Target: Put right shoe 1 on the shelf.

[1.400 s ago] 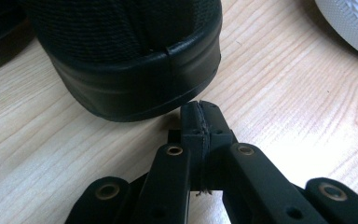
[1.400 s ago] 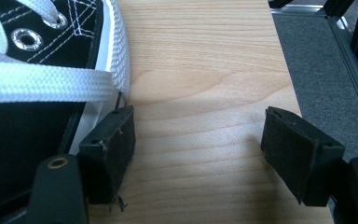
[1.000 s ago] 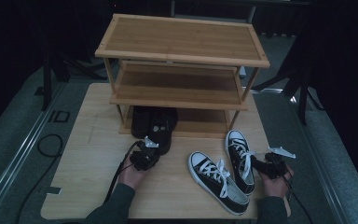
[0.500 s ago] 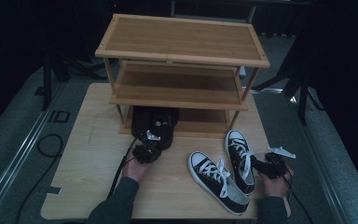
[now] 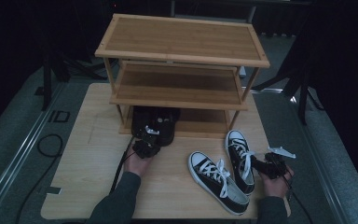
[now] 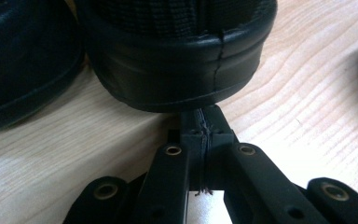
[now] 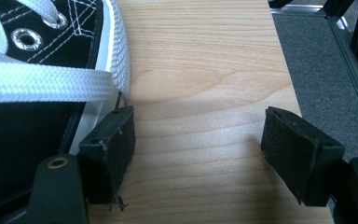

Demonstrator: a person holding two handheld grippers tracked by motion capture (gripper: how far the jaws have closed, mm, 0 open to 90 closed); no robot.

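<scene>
We see the black shoe [image 6: 177, 70] on the table [image 5: 88, 186], its toe under the rack's [image 5: 182, 51] bottom shelf. Our left claw [image 6: 200, 135], shut with nothing held, butts its heel. Pushed off-centre, the shoe could skew into its mate [image 6: 23, 70] or a rack leg. Its rounded heel is smooth and seamed. Our right claw [image 7: 196, 149] gapes, empty, beside a canvas sneaker [image 7: 42, 60].

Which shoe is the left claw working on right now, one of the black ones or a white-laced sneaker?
The right-hand shoe of the plain black pair at the rack's bottom shelf. The shut left claw sits at its heel; both white-laced sneakers lie apart, near the right claw.
</scene>
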